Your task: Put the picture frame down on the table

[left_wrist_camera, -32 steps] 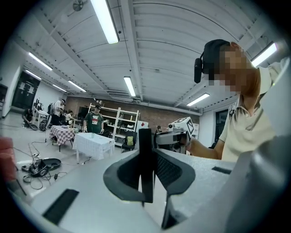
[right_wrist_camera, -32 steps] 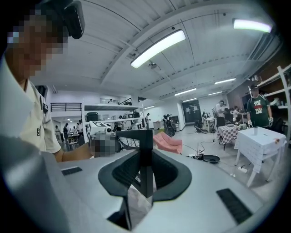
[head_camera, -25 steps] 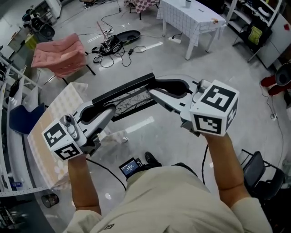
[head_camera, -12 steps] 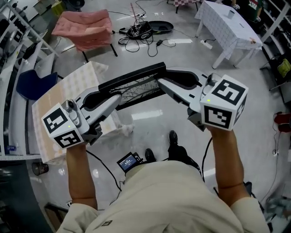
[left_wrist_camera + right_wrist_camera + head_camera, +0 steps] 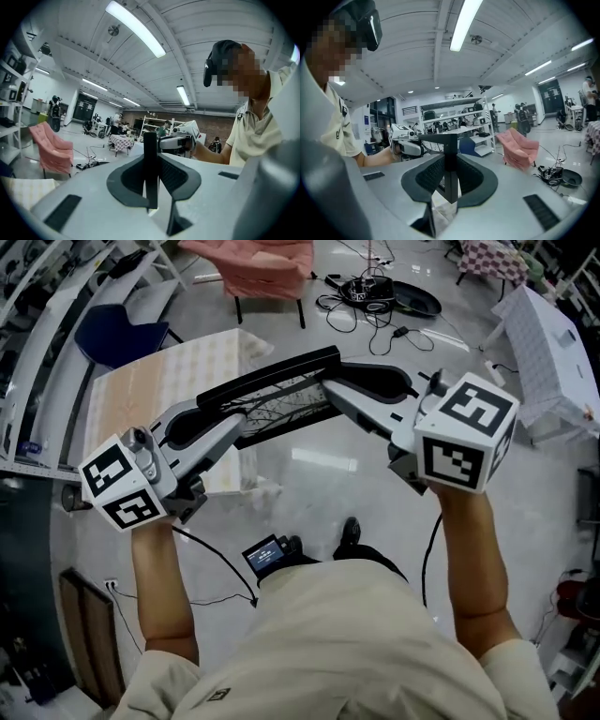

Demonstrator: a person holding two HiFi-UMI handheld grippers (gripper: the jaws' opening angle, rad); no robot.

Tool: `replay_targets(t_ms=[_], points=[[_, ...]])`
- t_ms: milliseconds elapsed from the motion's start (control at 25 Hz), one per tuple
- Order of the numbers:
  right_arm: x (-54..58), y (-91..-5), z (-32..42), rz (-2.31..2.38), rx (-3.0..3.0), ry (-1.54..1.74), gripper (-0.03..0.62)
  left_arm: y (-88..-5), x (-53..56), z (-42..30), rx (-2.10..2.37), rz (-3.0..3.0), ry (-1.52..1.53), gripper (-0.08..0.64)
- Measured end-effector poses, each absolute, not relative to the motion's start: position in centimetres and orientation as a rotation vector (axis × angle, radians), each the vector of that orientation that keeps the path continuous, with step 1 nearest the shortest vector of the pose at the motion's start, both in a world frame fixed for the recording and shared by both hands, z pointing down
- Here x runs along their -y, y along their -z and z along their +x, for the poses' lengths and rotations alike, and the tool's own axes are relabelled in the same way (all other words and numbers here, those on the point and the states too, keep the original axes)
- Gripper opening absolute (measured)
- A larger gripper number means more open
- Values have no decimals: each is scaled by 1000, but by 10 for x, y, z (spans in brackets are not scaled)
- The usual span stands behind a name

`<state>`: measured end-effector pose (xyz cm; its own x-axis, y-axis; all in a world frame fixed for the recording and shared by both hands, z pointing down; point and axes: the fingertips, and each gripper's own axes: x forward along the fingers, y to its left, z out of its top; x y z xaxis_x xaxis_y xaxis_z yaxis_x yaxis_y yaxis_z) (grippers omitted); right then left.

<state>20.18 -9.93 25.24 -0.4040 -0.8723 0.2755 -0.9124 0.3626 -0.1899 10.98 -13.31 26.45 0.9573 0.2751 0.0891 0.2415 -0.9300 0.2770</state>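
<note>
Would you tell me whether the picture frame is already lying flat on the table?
No, the picture frame is held off the table, with the left gripper and the right gripper each clamped on one end.

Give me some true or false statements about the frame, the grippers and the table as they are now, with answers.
1. Both the left gripper and the right gripper are shut on the frame. True.
2. The frame lies flat on the table. False: it is held up in the air between the two grippers, with its left end by the table's edge and the rest over the floor.
3. A pink chair stands beyond the table. True.
4. The frame is white. False: it is black.
</note>
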Motion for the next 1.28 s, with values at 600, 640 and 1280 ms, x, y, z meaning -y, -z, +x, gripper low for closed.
replay_targets(t_ms=[600, 640, 1280], points=[[167, -246, 201, 1233, 2710, -480, 72, -252, 168, 102, 83, 2864, -159, 69], [167, -247, 201, 1219, 2717, -478, 72, -252, 167, 102, 100, 2866, -157, 69], [169, -246, 198, 1054, 2791, -395, 72, -249, 155, 101, 308, 2925, -141, 69]])
